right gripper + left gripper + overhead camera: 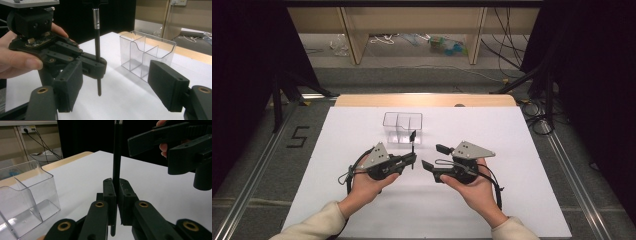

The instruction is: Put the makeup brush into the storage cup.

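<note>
A thin black brush (116, 157) is clamped upright between the closed jaws of the left gripper (411, 159), just in front of the clear plastic box (402, 127). Its top end is cut off at the upper edge in both gripper views, so the head cannot be made out. The right gripper (435, 156) is held near the brush, on the side away from the box, its jaws spread wide with nothing between them. The box stands on the white table (512, 150).
</note>
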A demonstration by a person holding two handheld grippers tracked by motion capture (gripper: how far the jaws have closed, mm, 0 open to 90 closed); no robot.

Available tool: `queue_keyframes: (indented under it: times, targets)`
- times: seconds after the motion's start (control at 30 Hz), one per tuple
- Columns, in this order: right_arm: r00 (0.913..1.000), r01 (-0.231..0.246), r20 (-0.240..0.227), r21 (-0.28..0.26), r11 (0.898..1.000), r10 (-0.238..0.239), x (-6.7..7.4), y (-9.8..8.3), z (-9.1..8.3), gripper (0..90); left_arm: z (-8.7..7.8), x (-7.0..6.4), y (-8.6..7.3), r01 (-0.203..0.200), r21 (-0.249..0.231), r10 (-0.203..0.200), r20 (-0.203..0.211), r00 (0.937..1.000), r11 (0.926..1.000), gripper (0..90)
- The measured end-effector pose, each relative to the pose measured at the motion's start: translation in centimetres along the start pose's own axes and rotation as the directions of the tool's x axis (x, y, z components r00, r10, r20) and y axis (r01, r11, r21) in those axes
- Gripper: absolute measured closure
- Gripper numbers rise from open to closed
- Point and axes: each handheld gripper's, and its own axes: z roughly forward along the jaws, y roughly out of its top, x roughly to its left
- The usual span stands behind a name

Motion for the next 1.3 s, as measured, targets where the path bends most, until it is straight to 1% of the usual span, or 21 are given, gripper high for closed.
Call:
queue_keyframes:
  times: [0.03, 0.07, 0.13, 0.17, 0.3, 0.33, 0.37, 0.43, 0.47, 0.5, 0.57, 0.6, 0.67, 0.73, 0.77, 0.87, 0.93, 1.1, 1.17, 1.23, 1.3]
  targets:
    - [1.0, 0.004, 0.002, -0.001, 1.0, -0.004, 0.0, 0.0, 0.0, 28.7, 0.0, 0.0, 0.0, 0.008, 0.0, -0.008, -0.001, 1.0, 1.0, 85.2]
    - [1.0, 0.005, 0.004, 0.003, 1.0, -0.005, -0.1, 0.0, -0.1, 28.7, -0.1, 0.1, 0.0, -0.003, 0.001, 0.003, 0.001, 1.0, 1.0, 85.2]
    - [0.9999, 0.011, 0.013, 0.009, 1.0, -0.011, -0.1, 0.1, -0.3, 28.3, -0.1, 0.1, 0.0, 0.001, -0.002, -0.001, 0.0, 1.0, 1.0, 85.3]
    - [1.0, 0.003, 0.004, 0.001, 1.0, -0.003, -0.1, 0.0, -0.2, 27.8, -0.2, 0.1, 0.1, 0.001, -0.002, -0.001, -0.002, 1.0, 1.0, 85.2]
    - [0.9999, 0.013, 0.009, 0.002, 1.0, -0.013, -0.2, 0.0, -0.4, 27.5, -0.3, 0.2, 0.1, 0.004, -0.004, -0.004, -0.007, 1.0, 1.0, 85.2]
    - [0.9999, 0.009, 0.007, -0.006, 1.0, -0.009, -0.2, 0.0, -0.3, 27.4, -0.4, 0.3, 0.1, 0.002, -0.004, -0.002, -0.008, 1.0, 1.0, 85.2]
    - [0.9997, 0.015, 0.018, 0.011, 1.0, -0.016, -0.2, 0.1, -0.5, 27.4, -0.4, 0.3, 0.2, 0.002, -0.005, -0.002, -0.01, 1.0, 1.0, 85.2]
    - [0.9999, 0.009, 0.01, 0.0, 1.0, -0.009, -0.2, 0.0, -0.5, 27.3, -0.5, 0.4, 0.2, 0.005, -0.007, -0.005, -0.014, 0.9999, 1.0, 85.2]
    - [0.9998, 0.016, 0.014, 0.003, 1.0, -0.016, -0.2, 0.0, -0.6, 27.2, -0.6, 0.4, 0.2, 0.009, -0.007, -0.01, -0.016, 0.9998, 0.9999, 85.2]
    - [0.9998, 0.013, 0.013, 0.003, 1.0, -0.013, -0.2, 0.0, -0.6, 27.1, -0.6, 0.5, 0.2, 0.007, -0.009, -0.007, -0.015, 0.9999, 0.9999, 85.2]
    - [0.9994, 0.028, 0.021, -0.004, 1.0, -0.028, -0.4, 0.0, -0.7, 26.9, -0.6, 0.5, 0.2, 0.01, -0.017, -0.01, -0.01, 0.9999, 0.9998, 85.2]
    - [0.9994, 0.028, 0.021, -0.004, 1.0, -0.028, -0.4, -0.1, -0.7, 26.9, -0.7, 0.5, 0.2, 0.009, -0.009, -0.009, -0.021, 0.9997, 0.9999, 85.2]
    - [0.9993, 0.027, 0.025, 0.004, 1.0, -0.027, -0.4, -0.1, -0.8, 26.7, -0.8, 0.6, 0.3, 0.007, -0.013, -0.007, -0.02, 0.9998, 0.9999, 85.2]
    - [0.9993, 0.026, 0.026, -0.008, 1.0, -0.026, -0.4, -0.1, -0.8, 26.6, -0.8, 0.6, 0.3, 0.013, -0.013, -0.013, -0.022, 0.9997, 0.9998, 85.2]
    - [0.9994, 0.026, 0.022, -0.013, 1.0, -0.026, -0.4, -0.1, -0.8, 26.5, -0.9, 0.7, 0.3, 0.008, -0.012, -0.008, -0.023, 0.9997, 0.9999, 85.2]
    - [0.9992, 0.028, 0.029, -0.007, 1.0, -0.027, -0.5, -0.1, -1.0, 26.3, -0.9, 0.8, 0.3, 0.015, -0.014, -0.016, -0.025, 0.9996, 0.9998, 85.3]
    - [0.9992, 0.024, 0.03, -0.007, 1.0, -0.024, -0.5, -0.1, -1.1, 26.1, -1.0, 0.9, 0.3, 0.01, -0.014, -0.01, -0.028, 0.9996, 0.9999, 85.2]
    - [0.9995, 0.019, 0.027, -0.007, 1.0, -0.019, -0.6, -0.2, -1.2, 25.8, -1.2, 1.0, 0.4, 0.013, -0.02, -0.014, -0.034, 0.9993, 0.9997, 85.2]
    - [0.9992, 0.022, 0.033, -0.004, 1.0, -0.021, -0.6, -0.2, -1.3, 25.8, -1.2, 1.1, 0.4, 0.015, -0.024, -0.015, -0.033, 0.9993, 0.9996, 85.2]
    - [0.9992, 0.027, 0.031, -0.015, 1.0, -0.026, -0.7, -0.3, -1.3, 25.7, -1.3, 1.1, 0.4, 0.013, -0.019, -0.013, -0.036, 0.9993, 0.9997, 85.2]
    - [0.9993, 0.019, 0.034, -0.019, 1.0, -0.019, -0.6, -0.3, -1.4, 25.6, -1.3, 1.2, 0.4, 0.011, -0.02, -0.012, -0.038, 0.9992, 0.9997, 85.3]
